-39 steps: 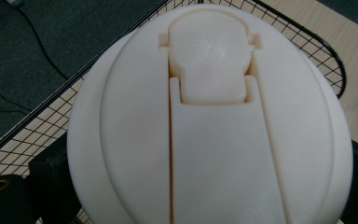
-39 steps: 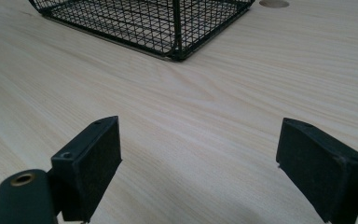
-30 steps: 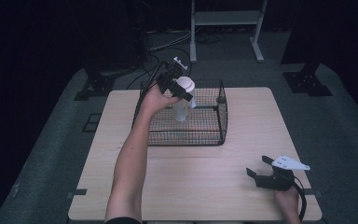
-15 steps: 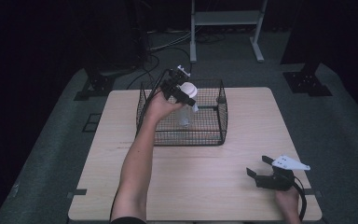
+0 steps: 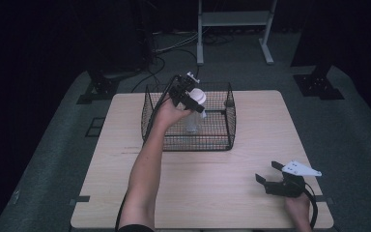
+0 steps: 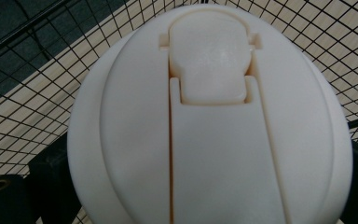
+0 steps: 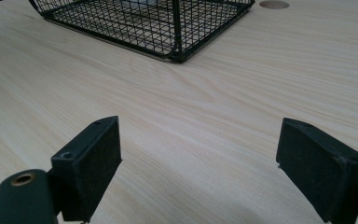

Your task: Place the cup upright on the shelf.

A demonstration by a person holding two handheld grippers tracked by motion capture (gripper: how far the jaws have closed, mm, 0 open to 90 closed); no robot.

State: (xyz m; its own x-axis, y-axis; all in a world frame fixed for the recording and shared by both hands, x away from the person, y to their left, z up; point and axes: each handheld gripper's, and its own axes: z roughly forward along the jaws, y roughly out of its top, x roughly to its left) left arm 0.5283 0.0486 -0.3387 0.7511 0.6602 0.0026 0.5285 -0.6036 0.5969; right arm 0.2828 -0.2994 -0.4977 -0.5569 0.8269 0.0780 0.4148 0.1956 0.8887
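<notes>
Bottle (image 5: pixel 193 115) (white-lidded) in left tool (image 5: pixel 189 98)

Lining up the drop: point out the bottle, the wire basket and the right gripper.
bottle (image 6: pixel 214 121): left gripper view, on its white flip-top cap.
wire basket (image 5: pixel 193 143): high view, on its near wall.
right gripper (image 5: pixel 269 172): high view, midway between its open jaw tips.

Tabletop (image 5: pixel 251 193): pale wood grain, rectangular, with a round hole near one far corner. Directly on it: one black wire basket (image 5: pixel 229 126), toward the far middle.
</notes>
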